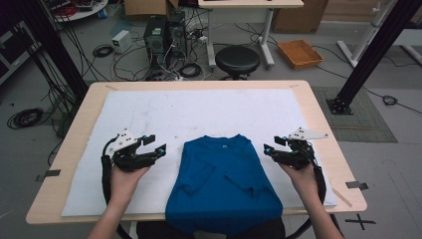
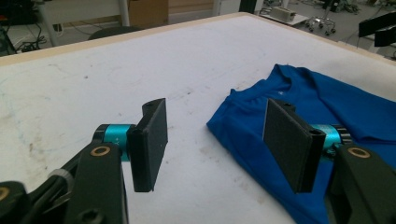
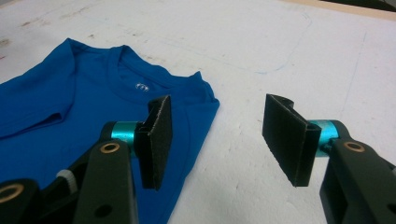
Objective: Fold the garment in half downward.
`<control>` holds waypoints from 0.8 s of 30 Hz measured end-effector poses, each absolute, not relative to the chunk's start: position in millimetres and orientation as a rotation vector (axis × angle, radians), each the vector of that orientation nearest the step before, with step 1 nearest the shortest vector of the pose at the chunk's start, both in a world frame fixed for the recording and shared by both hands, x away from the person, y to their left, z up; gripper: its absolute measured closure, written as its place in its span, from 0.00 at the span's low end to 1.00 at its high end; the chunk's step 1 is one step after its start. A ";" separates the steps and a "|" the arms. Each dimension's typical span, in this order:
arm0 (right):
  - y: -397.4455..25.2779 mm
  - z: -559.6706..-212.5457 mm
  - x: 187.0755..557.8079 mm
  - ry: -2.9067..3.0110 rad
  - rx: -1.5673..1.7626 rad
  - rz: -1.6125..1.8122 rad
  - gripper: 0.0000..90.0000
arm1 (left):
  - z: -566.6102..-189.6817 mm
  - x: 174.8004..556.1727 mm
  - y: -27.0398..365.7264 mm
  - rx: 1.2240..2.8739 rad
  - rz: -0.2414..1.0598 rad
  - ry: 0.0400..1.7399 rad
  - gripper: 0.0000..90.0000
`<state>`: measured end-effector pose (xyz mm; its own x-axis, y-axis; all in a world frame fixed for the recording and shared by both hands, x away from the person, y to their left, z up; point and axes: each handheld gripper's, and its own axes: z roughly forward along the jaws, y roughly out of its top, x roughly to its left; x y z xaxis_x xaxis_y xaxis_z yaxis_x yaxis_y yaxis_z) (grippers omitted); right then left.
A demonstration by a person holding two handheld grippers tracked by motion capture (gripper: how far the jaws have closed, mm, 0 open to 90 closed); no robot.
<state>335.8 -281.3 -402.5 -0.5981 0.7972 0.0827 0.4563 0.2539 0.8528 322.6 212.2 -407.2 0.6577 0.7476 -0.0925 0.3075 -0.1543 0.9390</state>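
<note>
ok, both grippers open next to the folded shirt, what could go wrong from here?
1. The blue shirt hangs over the near edge of the table; a pull toward the person might slide it off.
2. The sleeves are folded in loosely; a pinch by the left gripper at one edge may catch only the top layer and undo the fold.
3. The right gripper could lift unevenly and skew the shirt.

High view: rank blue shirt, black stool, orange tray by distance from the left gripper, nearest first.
From the left gripper:
1. Blue shirt, just to its right on the white mat.
2. Black stool, beyond the table's far edge, near the middle.
3. Orange tray, on the floor at far right, farthest.
</note>
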 end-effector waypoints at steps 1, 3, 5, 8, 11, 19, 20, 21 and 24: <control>-281.6 -402.4 336.7 2.161 1.147 1.283 0.48 | -406.1 324.3 210.4 1.742 0.474 0.855 0.45; -282.2 -401.9 338.4 2.152 1.157 1.283 0.48 | -404.2 327.5 206.7 1.748 0.469 0.851 0.45; -282.7 -401.6 340.4 2.144 1.163 1.288 0.48 | -403.2 331.3 202.7 1.751 0.467 0.851 0.45; -282.5 -401.8 344.6 2.133 1.171 1.283 0.50 | -403.8 340.2 195.5 1.774 0.449 0.874 0.45; -280.2 -402.5 350.9 2.124 1.198 1.274 0.55 | -407.3 350.7 185.5 1.798 0.411 0.906 0.45; -263.8 -410.0 380.0 2.157 1.312 1.231 0.64 | -423.0 377.8 152.0 1.875 0.339 0.980 0.46; -260.5 -411.3 382.8 2.170 1.322 1.224 0.65 | -425.1 380.2 148.7 1.879 0.335 0.986 0.46; -256.8 -412.7 385.3 2.187 1.330 1.216 0.66 | -426.6 382.0 146.5 1.882 0.331 0.991 0.46; -245.3 -418.9 390.8 2.245 1.332 1.169 0.69 | -432.3 387.4 139.3 1.921 0.315 1.010 0.47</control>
